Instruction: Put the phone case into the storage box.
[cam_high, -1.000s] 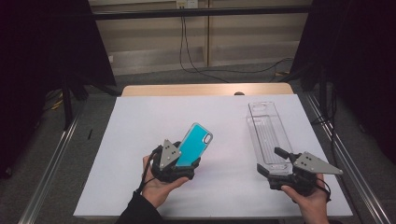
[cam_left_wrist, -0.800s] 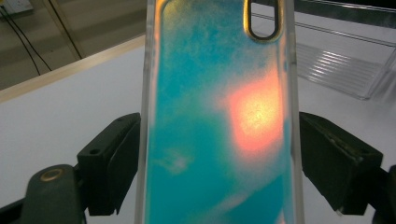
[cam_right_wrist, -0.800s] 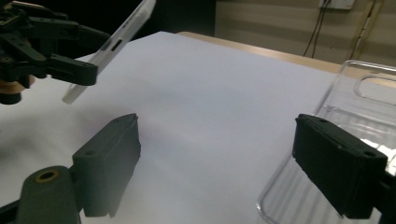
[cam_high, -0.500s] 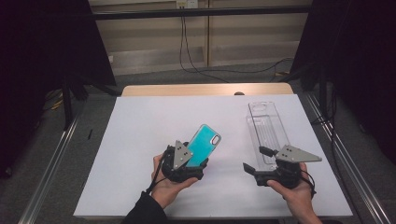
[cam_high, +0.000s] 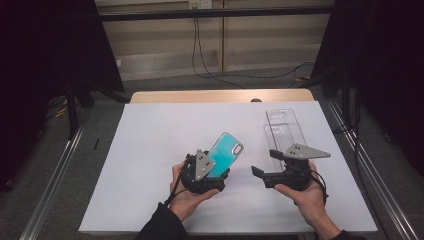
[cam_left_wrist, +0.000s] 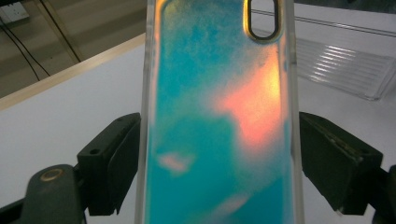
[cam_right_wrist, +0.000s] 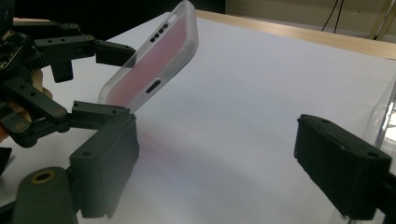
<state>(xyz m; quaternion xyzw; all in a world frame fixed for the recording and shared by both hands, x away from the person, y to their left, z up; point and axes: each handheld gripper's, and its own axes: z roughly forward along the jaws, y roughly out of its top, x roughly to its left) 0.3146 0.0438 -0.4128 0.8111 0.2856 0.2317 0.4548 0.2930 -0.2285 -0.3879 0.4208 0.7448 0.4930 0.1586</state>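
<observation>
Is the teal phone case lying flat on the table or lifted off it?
Lifted and tilted: the left gripper clamps the phone case by its long edges, its camera end raised above the white table.

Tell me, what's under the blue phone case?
Under the tilted phone case lies bare white table sheet. The left gripper lifts it off the sheet, fingers on its sides. The case's lower end is hidden behind that gripper.

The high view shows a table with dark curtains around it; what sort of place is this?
Probably a lab recording bench: a white-covered table, black curtains either side, cables along the back wall, and a person working handheld grippers on a phone case.
</observation>
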